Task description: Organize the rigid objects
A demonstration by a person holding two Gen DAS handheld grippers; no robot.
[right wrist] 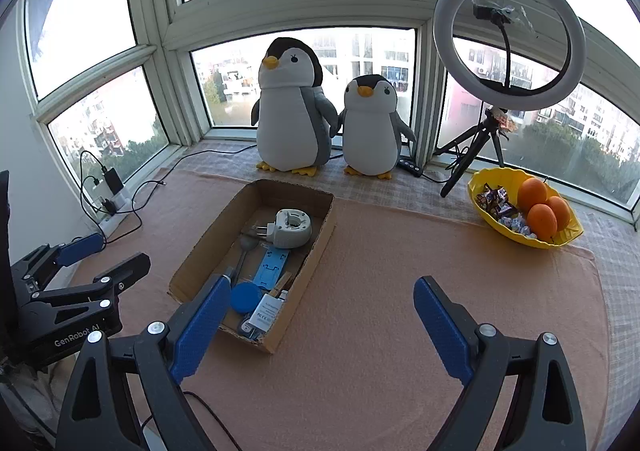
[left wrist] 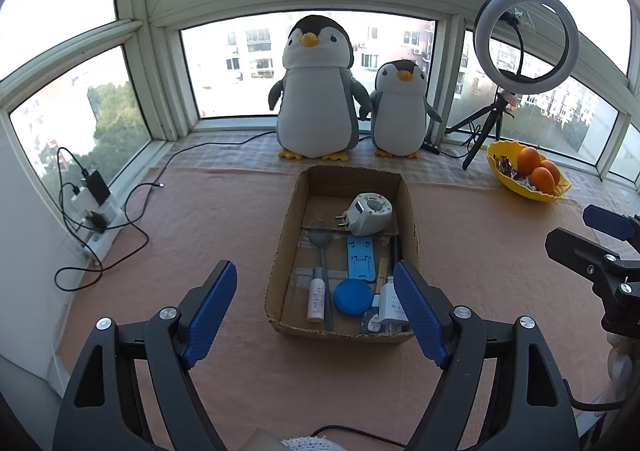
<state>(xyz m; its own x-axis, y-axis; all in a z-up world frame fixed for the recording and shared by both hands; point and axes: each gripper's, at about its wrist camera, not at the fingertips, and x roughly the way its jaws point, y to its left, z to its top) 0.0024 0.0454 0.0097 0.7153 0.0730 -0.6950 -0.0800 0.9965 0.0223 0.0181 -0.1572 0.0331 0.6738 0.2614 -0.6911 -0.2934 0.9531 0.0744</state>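
Note:
An open cardboard box (left wrist: 288, 227) (right wrist: 200, 247) stands on the pink cloth. It holds a white plug-in device (left wrist: 368, 213) (right wrist: 290, 229), a grey spoon (left wrist: 324, 271), a light-blue phone stand (left wrist: 360, 259) (right wrist: 272, 265), a blue round lid (left wrist: 353, 297) (right wrist: 245, 298), a small pink bottle (left wrist: 316, 295) and a white charger (left wrist: 390, 305) (right wrist: 267, 313). My left gripper (left wrist: 316, 309) is open and empty, just in front of the box. My right gripper (right wrist: 320, 325) is open and empty, to the right of the box.
Two plush penguins (left wrist: 316, 91) (right wrist: 370, 127) stand by the window behind the box. A ring light on a tripod (left wrist: 524, 35) (right wrist: 508, 31) and a yellow bowl with oranges and candies (left wrist: 528, 171) (right wrist: 524, 207) are at the right. A power strip with cables (left wrist: 96, 211) (right wrist: 114, 199) lies left.

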